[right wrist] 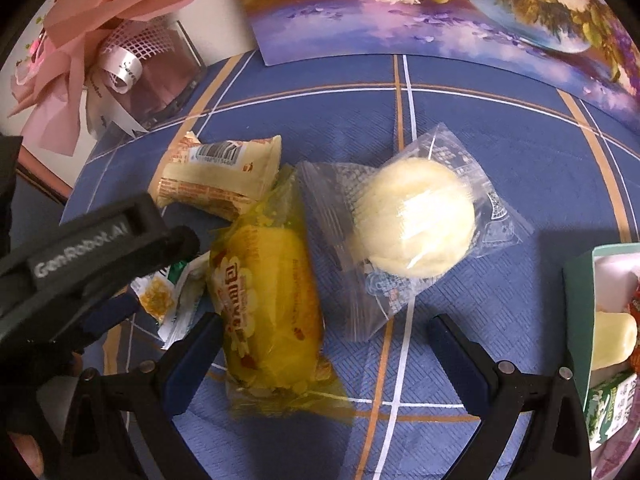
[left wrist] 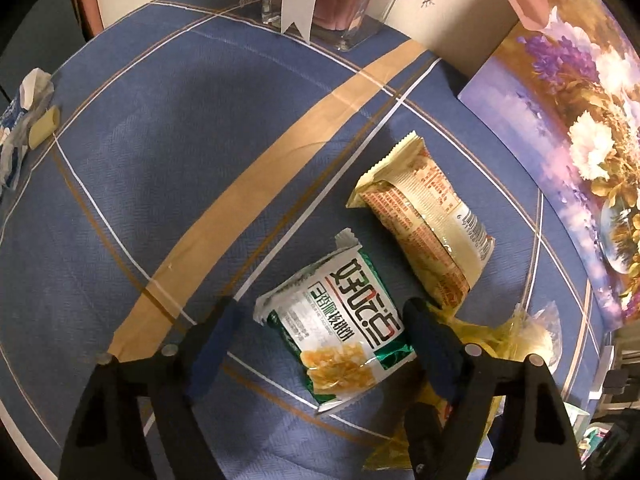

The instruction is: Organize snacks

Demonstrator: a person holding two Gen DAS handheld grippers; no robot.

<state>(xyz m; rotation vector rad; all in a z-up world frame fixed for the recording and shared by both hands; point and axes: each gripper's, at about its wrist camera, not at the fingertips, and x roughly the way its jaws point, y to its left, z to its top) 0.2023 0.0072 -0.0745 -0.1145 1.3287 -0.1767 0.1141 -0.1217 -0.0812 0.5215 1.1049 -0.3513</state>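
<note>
Far left of the left wrist view there's a crumpled wrapper [left wrist: 18,136] with a little cream-coloured tube [left wrist: 43,127] next to it, sitting at the edge of the desk [left wrist: 140,160], which has a blue cloth with tan and white lines. Moving right, the left tool [left wrist: 320,326] points steeply down with the green and white snack pack [left wrist: 340,320] between its fingers; the right-hand finger [left wrist: 424,332] looks to be right at the pack's edge, the left-hand one [left wrist: 218,334] stands clear of it, so it's partly open and not gripping. Just past it lies a beige snack pack [left wrist: 424,232], back side up with the barcode showing, and a yellow snack pack [left wrist: 480,332] peeks out behind the right-hand finger. A floral picture [left wrist: 568,128] runs along the far right edge. In the right wrist view, a pink ribbon gift box [right wrist: 120,52] sits top left, then the left tool's black body comes in from the left over the green pack. The right tool [right wrist: 324,344] is wide open and holding nothing; the yellow pack lies just inside its left-hand finger [right wrist: 192,356], touching the beige one above it. Right of that is a clear bag with a pale round bun [right wrist: 416,224], and at the far right edge a green box [right wrist: 580,312] already has some snacks in it.
</note>
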